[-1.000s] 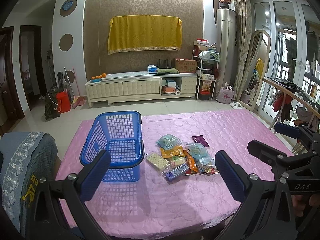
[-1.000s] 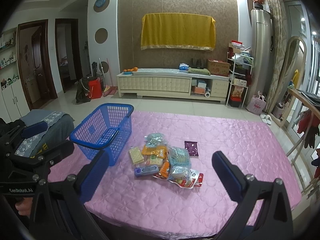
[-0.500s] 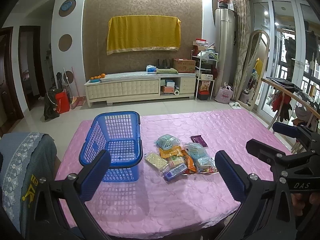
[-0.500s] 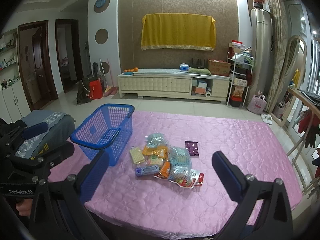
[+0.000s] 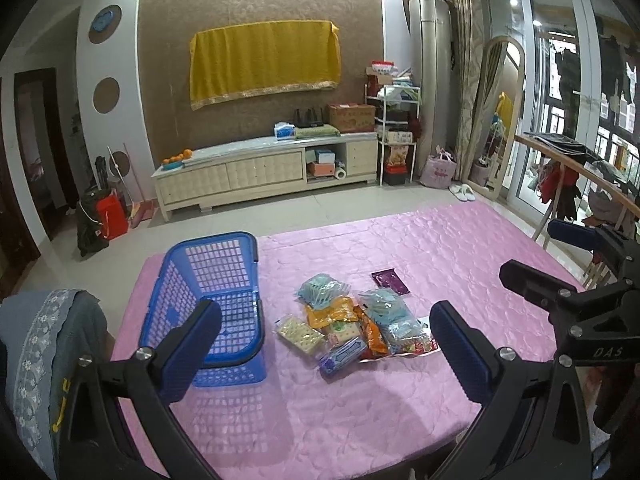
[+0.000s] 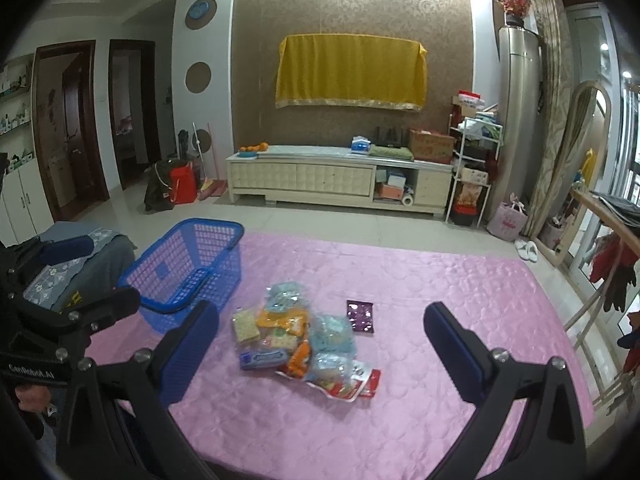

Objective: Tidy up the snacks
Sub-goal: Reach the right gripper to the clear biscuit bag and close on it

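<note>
A blue plastic basket point(image 5: 218, 300) point(image 6: 188, 268) stands empty on the left of the pink table point(image 5: 360, 408) point(image 6: 460, 320). To its right lies a pile of snack packets point(image 5: 352, 324) point(image 6: 304, 340), with a dark purple packet point(image 5: 390, 282) point(image 6: 361, 316) lying apart behind it. My left gripper point(image 5: 326, 348) hovers open above the table's near side, in front of the basket and pile. My right gripper point(image 6: 320, 344) is open too, held over the near side of the pile. Neither holds anything.
A grey chair back point(image 5: 44, 360) point(image 6: 76, 264) stands at the table's left edge. Behind the table are tiled floor and a long cream cabinet point(image 5: 264, 172) point(image 6: 336, 180). A wooden rack with clothes point(image 5: 576, 184) stands to the right of the table.
Both grippers have drifted slightly forward and to the left; the basket and snacks lie where they were. Both stay open.
</note>
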Action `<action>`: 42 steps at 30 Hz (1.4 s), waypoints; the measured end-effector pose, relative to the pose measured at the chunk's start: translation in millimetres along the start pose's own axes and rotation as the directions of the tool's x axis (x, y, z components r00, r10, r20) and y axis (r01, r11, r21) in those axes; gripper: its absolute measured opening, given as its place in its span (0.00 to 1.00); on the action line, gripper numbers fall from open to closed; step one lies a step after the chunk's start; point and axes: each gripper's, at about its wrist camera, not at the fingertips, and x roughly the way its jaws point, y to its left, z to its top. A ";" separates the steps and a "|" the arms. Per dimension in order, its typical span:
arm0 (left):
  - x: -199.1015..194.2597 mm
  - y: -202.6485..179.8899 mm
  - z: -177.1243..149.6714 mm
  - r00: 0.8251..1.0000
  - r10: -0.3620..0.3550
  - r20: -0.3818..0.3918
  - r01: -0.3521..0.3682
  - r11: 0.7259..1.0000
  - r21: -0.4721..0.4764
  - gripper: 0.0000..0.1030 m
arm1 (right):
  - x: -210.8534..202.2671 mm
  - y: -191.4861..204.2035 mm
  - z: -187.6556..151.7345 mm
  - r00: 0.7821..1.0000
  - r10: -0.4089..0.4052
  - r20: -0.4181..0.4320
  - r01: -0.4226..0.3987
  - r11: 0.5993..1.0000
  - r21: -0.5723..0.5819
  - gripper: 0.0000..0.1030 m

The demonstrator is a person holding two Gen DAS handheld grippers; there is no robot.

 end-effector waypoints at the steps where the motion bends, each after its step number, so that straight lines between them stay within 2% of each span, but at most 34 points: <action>1: 6.3 -1.5 3.1 1.000 -0.005 -0.011 0.005 1.000 -0.005 1.00 | 4.3 -5.9 0.2 1.000 -0.002 -0.015 0.002 1.000 0.008 1.00; 4: 24.8 -5.9 8.1 0.998 -0.026 -0.052 0.025 0.999 -0.027 1.00 | 25.4 -26.7 0.0 0.998 -0.007 -0.070 0.009 0.999 0.034 1.00; 7: 48.8 -11.3 10.4 0.995 -0.036 -0.093 0.032 0.998 -0.048 1.00 | 46.4 -42.0 -2.9 0.991 0.030 -0.128 -0.022 0.998 0.063 1.00; 14: 104.2 -18.7 8.4 0.985 -0.020 -0.173 0.010 0.998 -0.060 1.00 | 103.6 -69.7 -14.3 0.962 0.104 -0.254 -0.082 0.992 0.096 1.00; 19: 141.3 -21.1 3.7 0.976 0.008 -0.218 -0.018 0.999 -0.044 0.99 | 143.8 -82.0 -23.0 0.925 0.195 -0.327 -0.158 0.978 0.138 0.98; 23: 167.6 -19.0 -2.7 0.965 0.002 -0.264 -0.014 0.999 -0.044 0.90 | 171.9 -87.0 -29.2 0.894 0.261 -0.363 -0.222 0.964 0.147 0.92; 25: 179.3 -17.5 -5.2 0.959 -0.003 -0.282 -0.011 0.999 -0.050 0.89 | 184.4 -88.7 -30.4 0.879 0.288 -0.380 -0.248 0.957 0.152 0.92; 29: 200.1 -11.9 -10.2 0.947 0.008 -0.320 -0.028 0.998 -0.056 0.89 | 208.5 -84.7 -31.5 0.864 0.306 -0.399 -0.269 0.952 0.148 0.92; 42: 230.8 -5.6 -18.9 0.931 0.023 -0.365 -0.034 0.999 -0.024 0.89 | 292.2 -73.7 -51.2 0.768 0.384 -0.512 -0.318 0.923 0.215 0.92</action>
